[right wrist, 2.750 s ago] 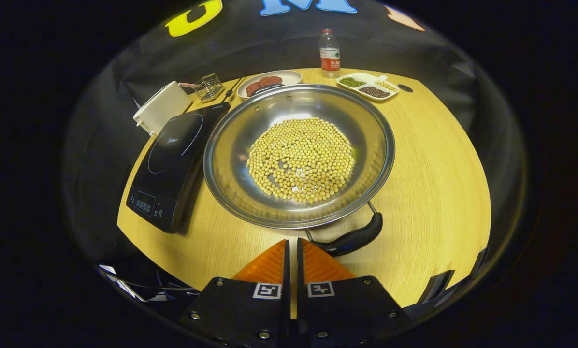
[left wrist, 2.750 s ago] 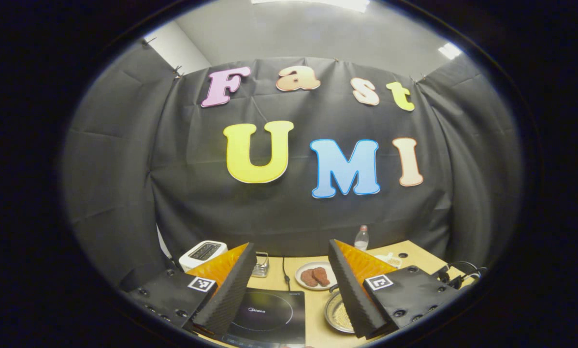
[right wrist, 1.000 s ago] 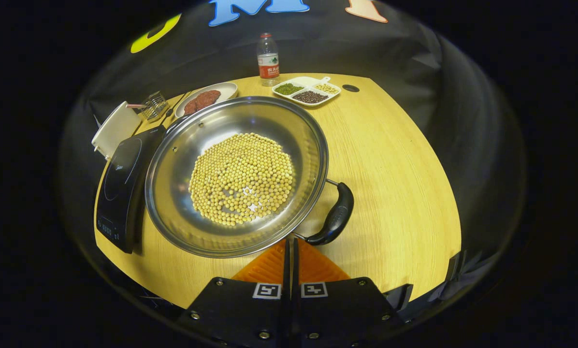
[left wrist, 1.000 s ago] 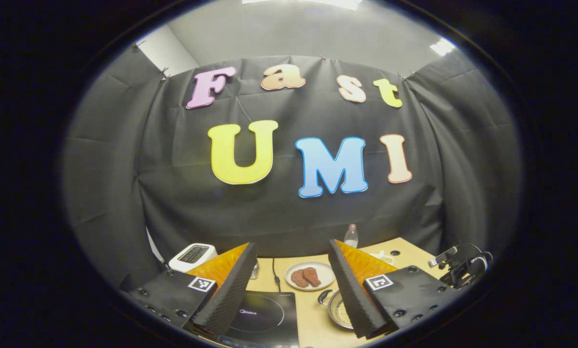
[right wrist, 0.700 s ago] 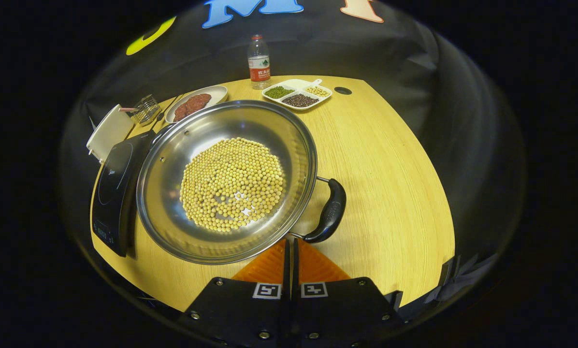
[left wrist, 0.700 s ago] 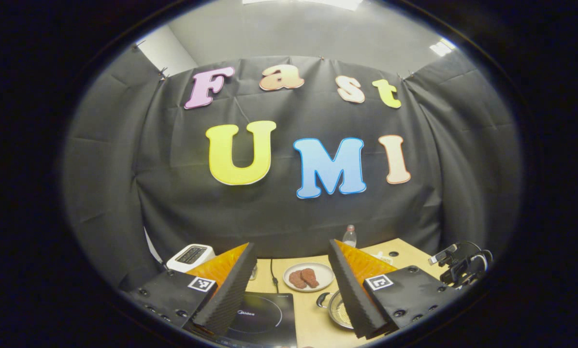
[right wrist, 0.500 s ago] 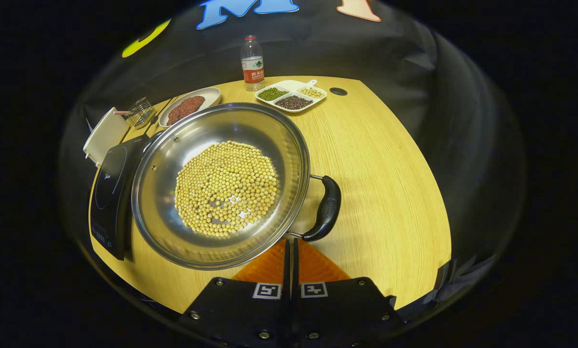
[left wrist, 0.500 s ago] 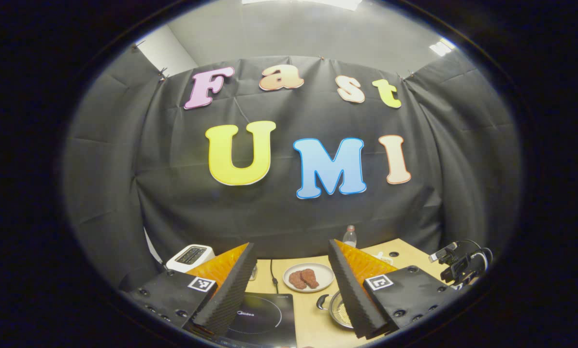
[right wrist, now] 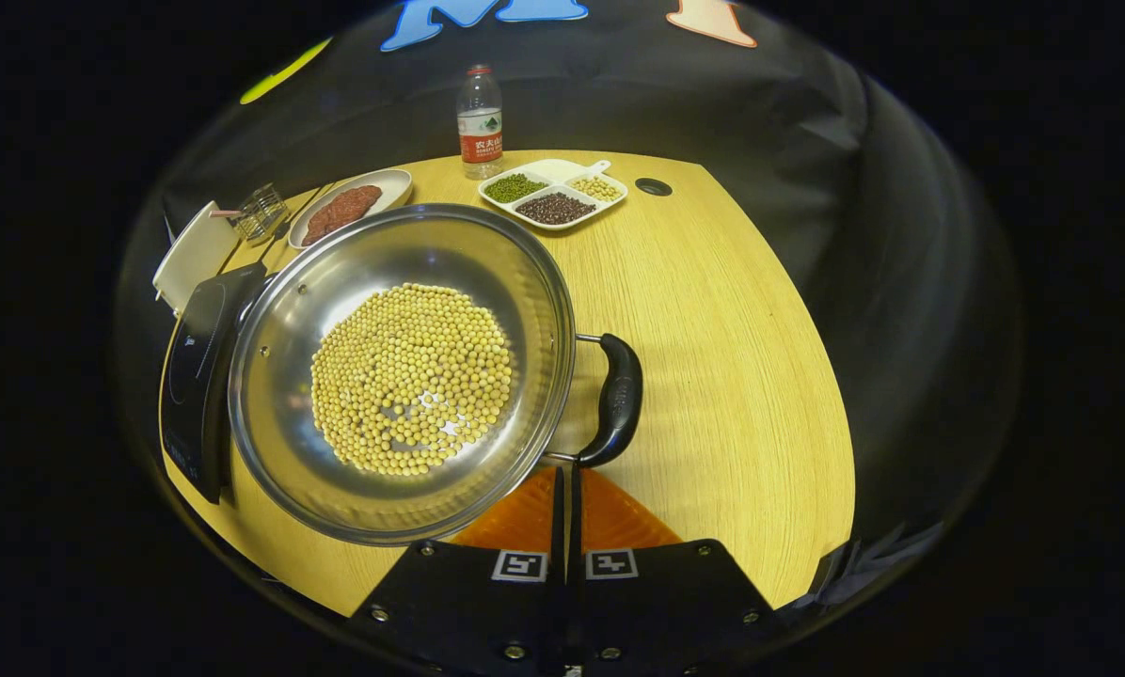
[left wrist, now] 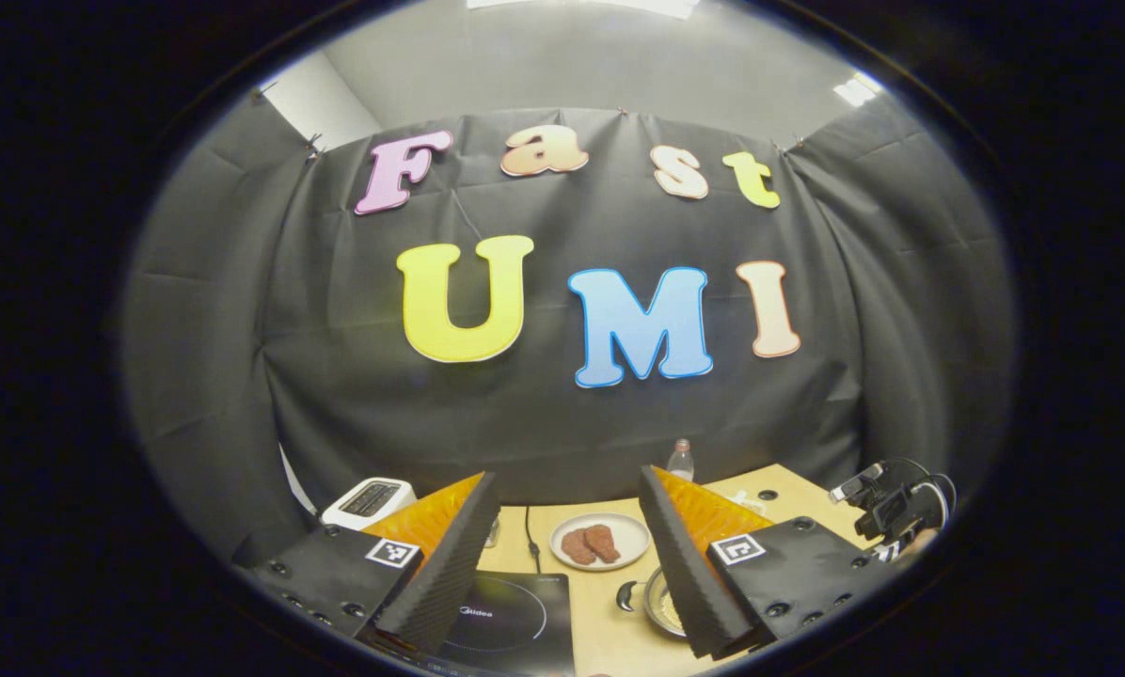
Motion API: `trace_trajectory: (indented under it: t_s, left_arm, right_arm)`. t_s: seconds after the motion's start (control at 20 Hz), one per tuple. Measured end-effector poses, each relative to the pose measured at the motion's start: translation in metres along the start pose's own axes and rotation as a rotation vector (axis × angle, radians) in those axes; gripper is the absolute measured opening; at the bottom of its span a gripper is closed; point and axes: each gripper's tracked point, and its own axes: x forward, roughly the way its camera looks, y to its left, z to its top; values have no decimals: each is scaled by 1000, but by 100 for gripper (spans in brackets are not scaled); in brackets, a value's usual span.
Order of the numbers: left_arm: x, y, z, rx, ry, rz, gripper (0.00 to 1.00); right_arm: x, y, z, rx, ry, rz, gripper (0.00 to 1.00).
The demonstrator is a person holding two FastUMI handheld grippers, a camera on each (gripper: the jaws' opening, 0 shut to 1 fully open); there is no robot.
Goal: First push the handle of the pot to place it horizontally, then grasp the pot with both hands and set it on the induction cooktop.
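Light wooden bench [right wrist: 713, 310] fills mid-frame under black drapes; right hand-held gripper [right wrist: 567, 489] pinched together, left hand-held gripper [left wrist: 562, 536] spread apart.

Recording booth: black cloth wall [left wrist: 562, 414], table [right wrist: 732, 376].

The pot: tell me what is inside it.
The pot holds a round heap of yellow soybeans over the middle of its bottom, with bare shiny metal around them. Its near rim is hidden behind the right hand-held gripper, whose jaws are shut.
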Motion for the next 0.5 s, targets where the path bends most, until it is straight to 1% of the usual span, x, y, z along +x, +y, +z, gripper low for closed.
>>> trace_trajectory:
  t_s: [0.25, 0.3, 0.35, 0.5]
  left_arm:
    - [0, 1, -2, 4, 6, 13, 95]
    - [0, 1, -1, 4, 7, 16, 97]
    - [2, 1, -2, 3, 7, 18, 95]
    - [2, 2, -3, 0, 11, 26, 95]
  right_arm:
    - [10, -12, 12, 11, -4, -14, 1]
    - [12, -14, 17, 22, -9, -14, 1]
    - [13, -16, 18, 32, -13, -12, 1]
    - [18, -18, 26, 55, -20, -9, 1]
